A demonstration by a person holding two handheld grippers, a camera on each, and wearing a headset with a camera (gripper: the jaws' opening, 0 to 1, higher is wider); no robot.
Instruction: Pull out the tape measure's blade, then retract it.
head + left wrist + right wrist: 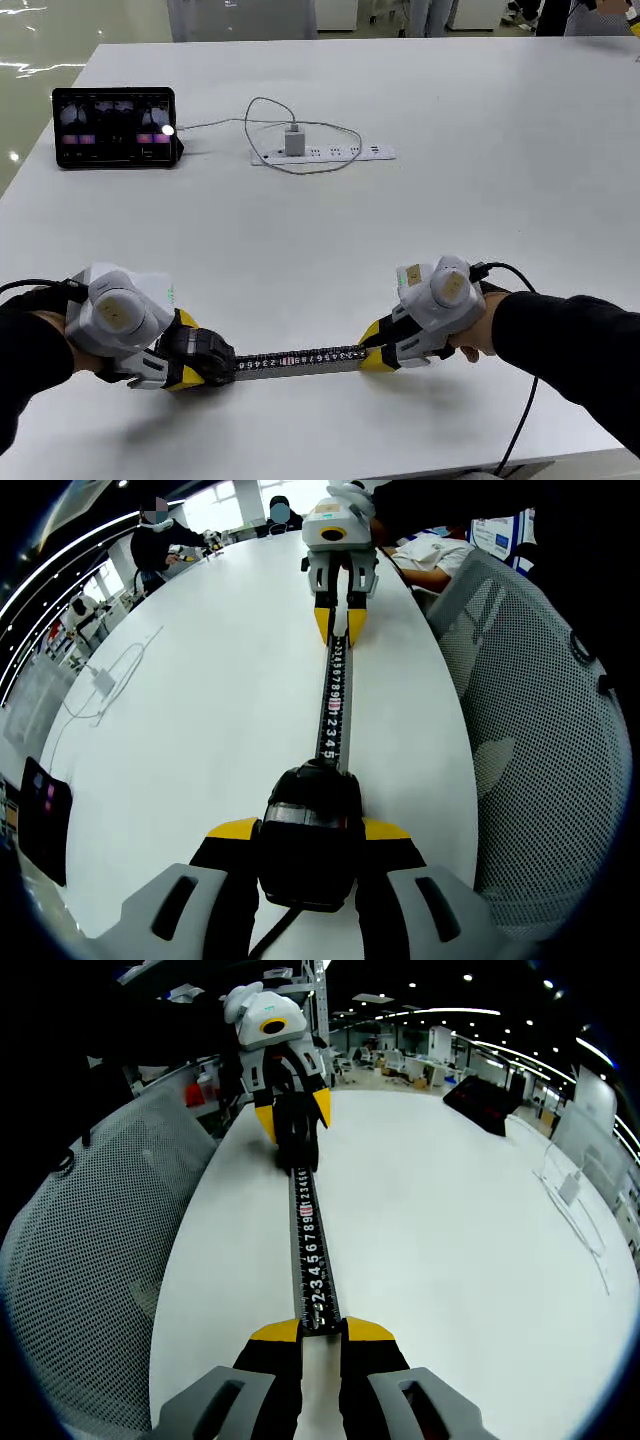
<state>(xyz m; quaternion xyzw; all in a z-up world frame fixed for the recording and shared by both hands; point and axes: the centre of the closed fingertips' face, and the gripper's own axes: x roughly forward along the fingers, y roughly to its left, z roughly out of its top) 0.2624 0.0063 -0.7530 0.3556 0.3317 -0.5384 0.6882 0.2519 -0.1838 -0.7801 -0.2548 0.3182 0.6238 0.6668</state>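
A black tape measure case (205,358) (310,830) (296,1130) rests on the white table near its front edge, with my left gripper (185,365) (312,832) shut on it. Its blade (300,358) (333,705) (310,1265), black with white numerals, runs flat along the table from the case to my right gripper (372,356) (321,1330) (340,620). The right gripper is shut on the blade's free end. Both grippers have yellow-tipped fingers (275,1332) and grey bodies.
At the back left a tablet (116,127) stands with its screen lit. A white power strip (330,154) with a charger (294,141) and looping cable lies behind the middle. A mesh chair (545,740) stands beside the table's edge. People sit at the far end.
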